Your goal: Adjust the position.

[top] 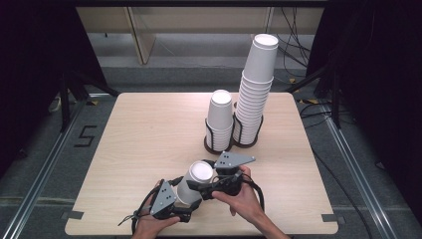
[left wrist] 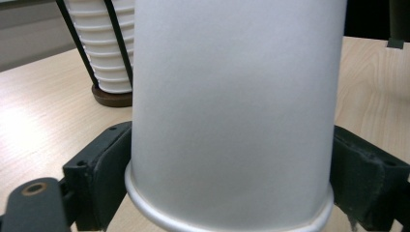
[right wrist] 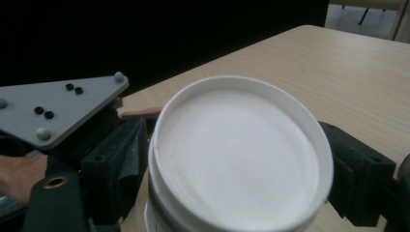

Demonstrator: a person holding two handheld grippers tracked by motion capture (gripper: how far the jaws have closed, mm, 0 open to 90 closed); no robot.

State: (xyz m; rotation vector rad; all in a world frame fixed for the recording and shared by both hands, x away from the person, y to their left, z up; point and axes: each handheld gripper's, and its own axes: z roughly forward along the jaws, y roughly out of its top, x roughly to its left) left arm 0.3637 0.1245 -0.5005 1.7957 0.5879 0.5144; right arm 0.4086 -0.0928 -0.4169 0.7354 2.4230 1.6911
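Both of your grippers have hold of one white paper cup (top: pixel 195 182), which lies tilted above the table (top: pixel 144 144) close to its near edge, a little right of the middle. Your left gripper (top: pixel 185 201) clamps the cup near its rolled rim: in the left gripper view the black jaws press against the wall of the cup (left wrist: pixel 232 116) on either side, with the rim lowest in that view. Your right gripper (top: pixel 201 188) grips the other end: in the right gripper view its jaws sit tight on either side of the cup's flat base (right wrist: pixel 239 157), which faces the camera. That view also shows the grey three-cornered plate (right wrist: pixel 53 108) of your left gripper just beyond the cup.

Toward the far edge, right of the middle, two black wire holders stand side by side, touching or nearly so. Your short stack of cups (top: pixel 220 119) sits in the left one and the tall stack of cups (top: pixel 255 89) in the right one, leaning slightly to the right at its top. Both stacks are upside down, bases up.
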